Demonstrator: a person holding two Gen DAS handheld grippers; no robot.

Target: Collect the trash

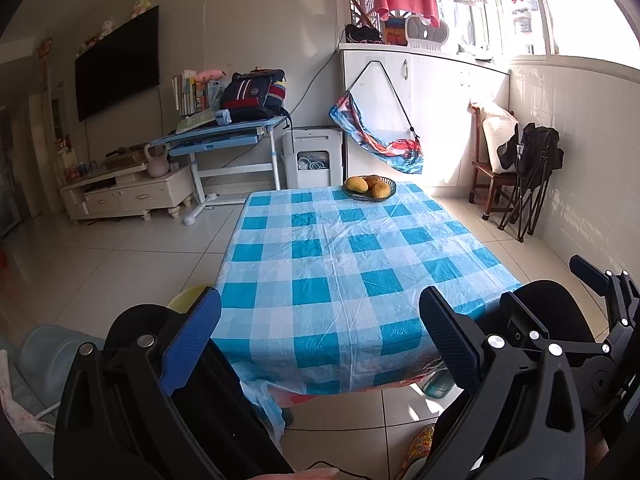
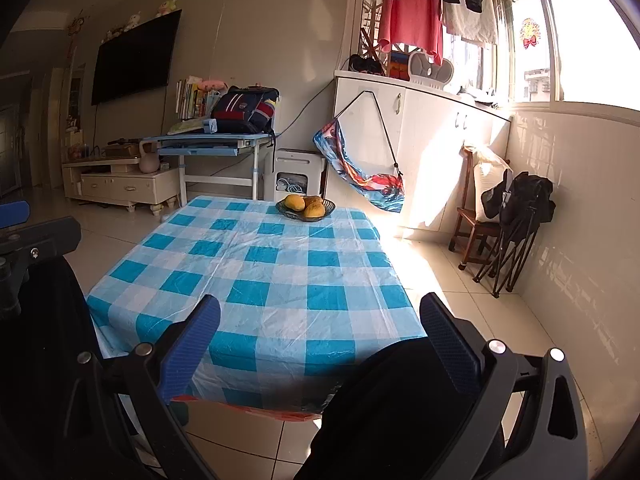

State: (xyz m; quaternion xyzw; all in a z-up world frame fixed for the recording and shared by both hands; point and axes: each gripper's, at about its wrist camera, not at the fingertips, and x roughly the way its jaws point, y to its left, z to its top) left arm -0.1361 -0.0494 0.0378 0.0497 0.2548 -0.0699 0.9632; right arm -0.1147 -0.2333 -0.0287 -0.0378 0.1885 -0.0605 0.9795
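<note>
A low table under a blue-and-white checked plastic cloth lies straight ahead in both views. I make out no loose trash on the cloth. My left gripper hovers open over the table's near edge with nothing between its fingers. The right gripper is also open and empty, over the near right corner. It shows at the right edge of the left wrist view, and the left gripper shows at the left edge of the right wrist view. A pale blue plastic bag hangs under the table's near edge.
A dark bowl of yellow fruit sits at the table's far end. A yellowish round container stands by the near left corner. The person's black-clad knees flank the table. Wooden chair, desk and TV cabinet stand beyond.
</note>
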